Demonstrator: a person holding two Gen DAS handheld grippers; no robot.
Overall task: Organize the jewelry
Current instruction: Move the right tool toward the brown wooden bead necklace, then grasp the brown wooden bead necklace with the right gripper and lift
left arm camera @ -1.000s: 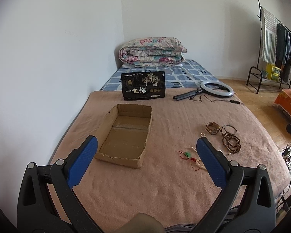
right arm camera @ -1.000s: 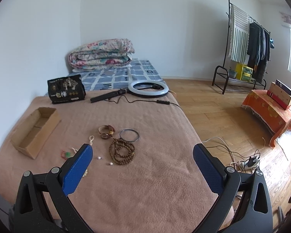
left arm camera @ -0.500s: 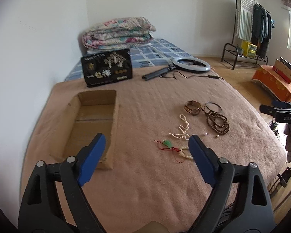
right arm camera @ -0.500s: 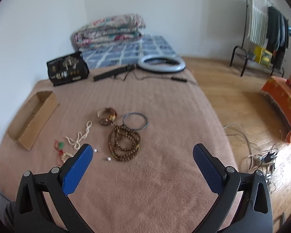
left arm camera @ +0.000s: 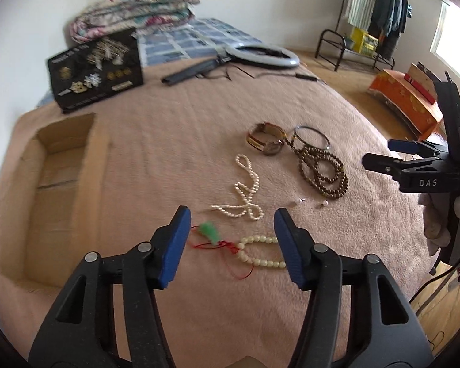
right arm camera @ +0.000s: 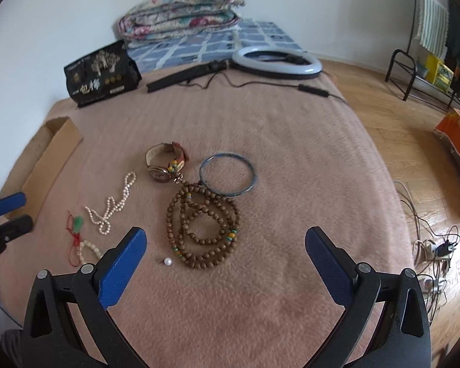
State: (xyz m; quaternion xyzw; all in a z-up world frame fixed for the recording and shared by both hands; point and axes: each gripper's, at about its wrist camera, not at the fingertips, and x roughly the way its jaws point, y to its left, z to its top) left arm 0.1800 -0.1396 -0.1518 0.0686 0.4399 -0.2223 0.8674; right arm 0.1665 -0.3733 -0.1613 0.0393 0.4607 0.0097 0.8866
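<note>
Between the gaping left tongs (left arm camera: pixel 231 217) lies the cream bracelet (left arm camera: pixel 260 253); right tongs (right arm camera: pixel 225 239) gape over bare blanket (right arm camera: pixel 275 291).

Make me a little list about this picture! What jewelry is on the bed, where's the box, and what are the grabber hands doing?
surface: pink blanket
box: open brown cardboard box, left of the jewelry
jewelry: white pearl necklace; brown wooden bead strand; blue metal bangle; brown-strap wristwatch; cream bead bracelet with green charm
left gripper: open, over the cream bracelet
right gripper: open, holding nothing
</note>
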